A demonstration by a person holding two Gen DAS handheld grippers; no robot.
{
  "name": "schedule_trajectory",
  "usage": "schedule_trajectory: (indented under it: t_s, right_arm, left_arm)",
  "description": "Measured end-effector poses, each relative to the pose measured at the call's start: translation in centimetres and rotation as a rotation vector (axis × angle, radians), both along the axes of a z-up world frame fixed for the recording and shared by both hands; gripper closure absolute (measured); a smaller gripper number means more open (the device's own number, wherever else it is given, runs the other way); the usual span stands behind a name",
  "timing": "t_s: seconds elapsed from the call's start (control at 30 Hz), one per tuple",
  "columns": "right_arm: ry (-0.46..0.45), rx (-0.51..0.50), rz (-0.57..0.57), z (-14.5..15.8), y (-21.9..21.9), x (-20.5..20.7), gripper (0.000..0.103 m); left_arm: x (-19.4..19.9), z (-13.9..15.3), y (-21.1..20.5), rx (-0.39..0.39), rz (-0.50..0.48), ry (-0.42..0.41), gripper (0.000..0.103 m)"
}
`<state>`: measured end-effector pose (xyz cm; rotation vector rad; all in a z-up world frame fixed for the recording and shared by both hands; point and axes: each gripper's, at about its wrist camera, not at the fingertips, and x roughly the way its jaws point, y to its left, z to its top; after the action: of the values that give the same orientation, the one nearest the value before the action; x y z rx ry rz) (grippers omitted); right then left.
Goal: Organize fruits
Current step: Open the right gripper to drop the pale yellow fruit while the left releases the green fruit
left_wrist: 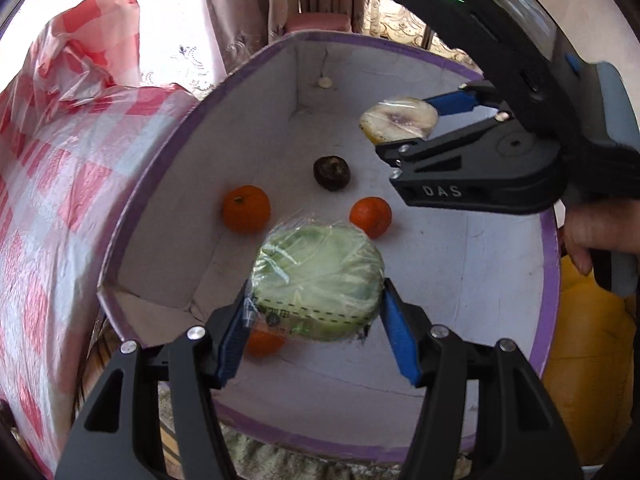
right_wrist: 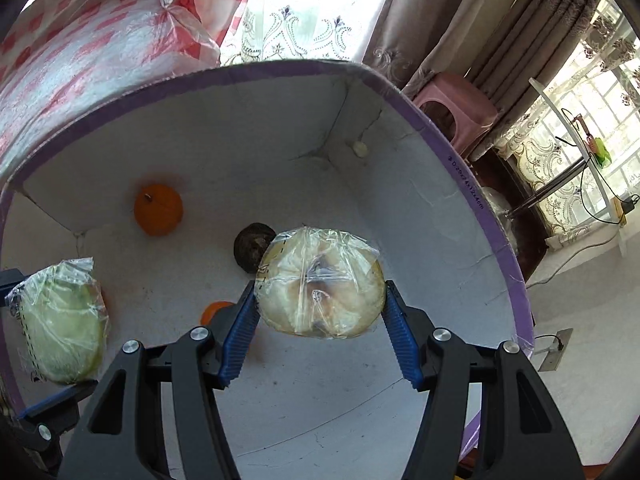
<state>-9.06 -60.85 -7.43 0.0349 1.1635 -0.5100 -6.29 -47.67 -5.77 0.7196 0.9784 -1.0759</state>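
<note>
Fruits sit in and over a white cardboard box with a purple rim (left_wrist: 168, 148). Left gripper (left_wrist: 316, 320): blue-padded fingers (left_wrist: 234, 338) clamped on a green melon half wrapped in clear film (left_wrist: 320, 280), cut face toward the camera, held above the box floor near the box's near edge. In the right wrist view the same wrapped green half (right_wrist: 60, 320) shows at the left edge of the box, between the left gripper's pads.

Right gripper (right_wrist: 320, 320): pads closed against both sides of a pale yellow fruit half wrapped in clear film (right_wrist: 320, 284), held above the box floor. From the left wrist view this gripper (left_wrist: 432, 120) reaches in from the right side, with the pale half (left_wrist: 398, 120) raised toward the far right part of the box.

On the box floor: a dark brown round fruit (left_wrist: 332, 172) near the middle; one orange tangerine with a stem (left_wrist: 246, 208) close to the left wall; a second tangerine (left_wrist: 370, 216) to its right, just behind the green half; a third orange fruit (left_wrist: 264, 342) partly hidden under the green half and the left pad. A small cream-coloured lump (left_wrist: 325, 82) lies in the far corner.

Outside the box: a red-and-white checked plastic bag (left_wrist: 60, 160) touching the left wall; a yellow cushion (left_wrist: 588, 360) beyond the right wall; a pink plastic stool (right_wrist: 456, 112) and curtains (right_wrist: 460, 20) behind.
</note>
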Motion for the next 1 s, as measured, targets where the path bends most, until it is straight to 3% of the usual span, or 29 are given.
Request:
schedule_trajectory:
  t_s: [0.3, 0.63, 0.73, 0.87, 1.0]
  right_arm:
    - [0.181, -0.015, 0.074, -3.9, -0.7, 1.7, 0.044]
    - [0.284, 0.022, 0.121, -6.1, -1.0, 2.7, 0.043]
    - [0.289, 0.008, 0.121, -6.2, -1.1, 3.0, 0.040]
    - [0.279, -0.012, 0.119, -6.0, -0.3, 3.1, 0.024]
    - [0.272, -0.019, 0.118, -5.6, 0.1, 3.1, 0.019]
  left_arm:
    - [-0.5, -3.4, -1.5, 0.110, -0.084, 0.060, 0.042]
    - [-0.7, -5.2, -2.4, 0.175, -0.098, 0.030, 0.042]
    - [-0.6, -5.4, -2.5, 0.184, -0.096, 0.027, 0.042]
    - [-0.8, -5.4, -2.5, 0.187, -0.095, 0.020, 0.041]
    - [-0.9, -5.3, -2.6, 0.178, -0.092, 0.012, 0.031]
